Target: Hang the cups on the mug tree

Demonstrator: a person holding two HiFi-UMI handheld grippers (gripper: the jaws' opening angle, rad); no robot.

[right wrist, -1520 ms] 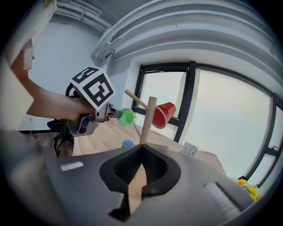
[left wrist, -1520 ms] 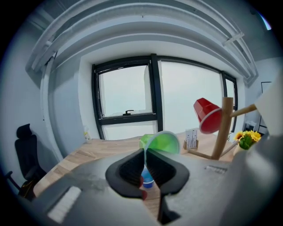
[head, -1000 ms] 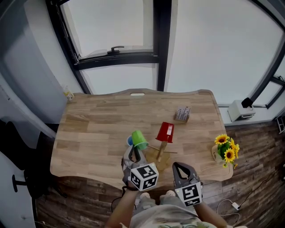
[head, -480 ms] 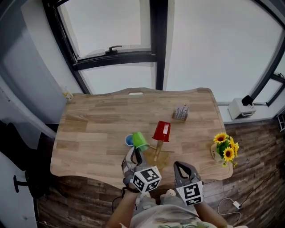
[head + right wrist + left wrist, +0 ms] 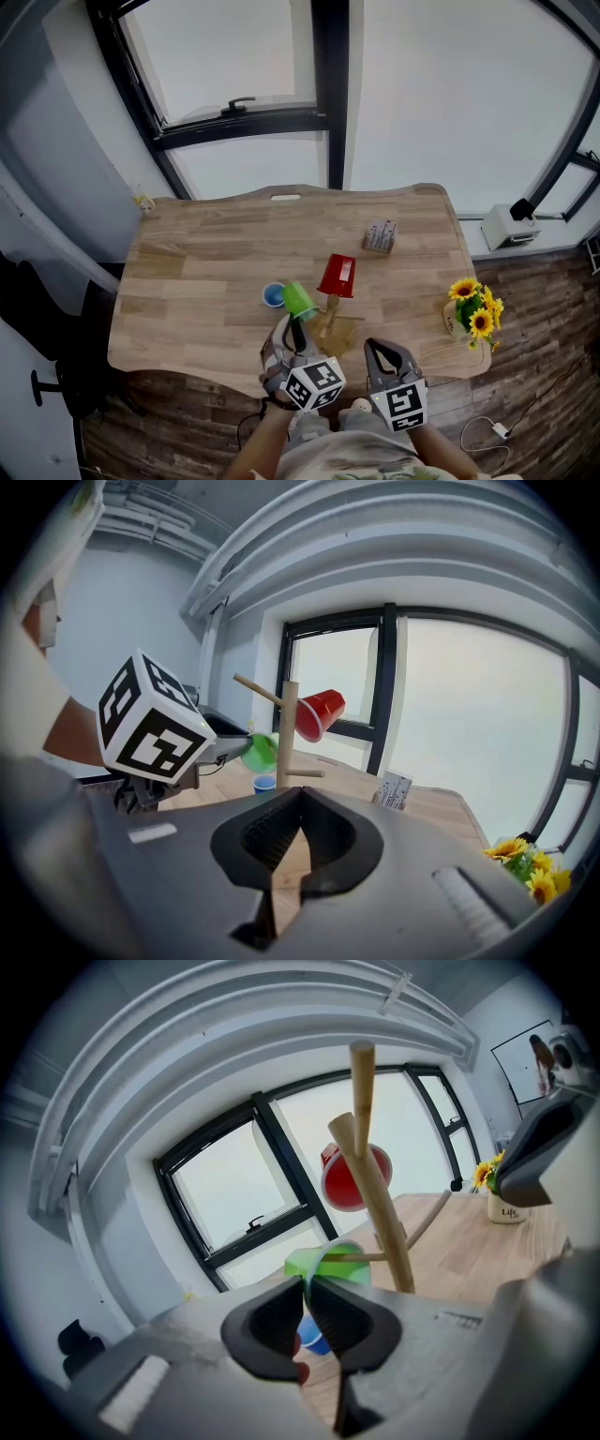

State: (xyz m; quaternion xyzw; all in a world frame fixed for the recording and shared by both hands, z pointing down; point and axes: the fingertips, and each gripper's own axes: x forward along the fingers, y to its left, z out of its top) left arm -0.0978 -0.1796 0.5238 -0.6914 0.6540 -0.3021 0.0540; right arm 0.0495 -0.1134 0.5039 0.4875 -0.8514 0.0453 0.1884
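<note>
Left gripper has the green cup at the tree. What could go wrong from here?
1. The left gripper pinches the green cup only by its thin rim, so it may twist or slip against the peg.
2. Pushing on the mug tree could tip it, red cup included; the right gripper is shut and not steadying it.
3. The blue cup sits close by on the table and could get knocked.

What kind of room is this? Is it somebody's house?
Probably a plain workroom or office, though I can't be sure it isn't a home. A wooden table stands right against big dark-framed windows, on a wood-plank floor. On it are a pot of sunflowers and a mug tree.
</note>
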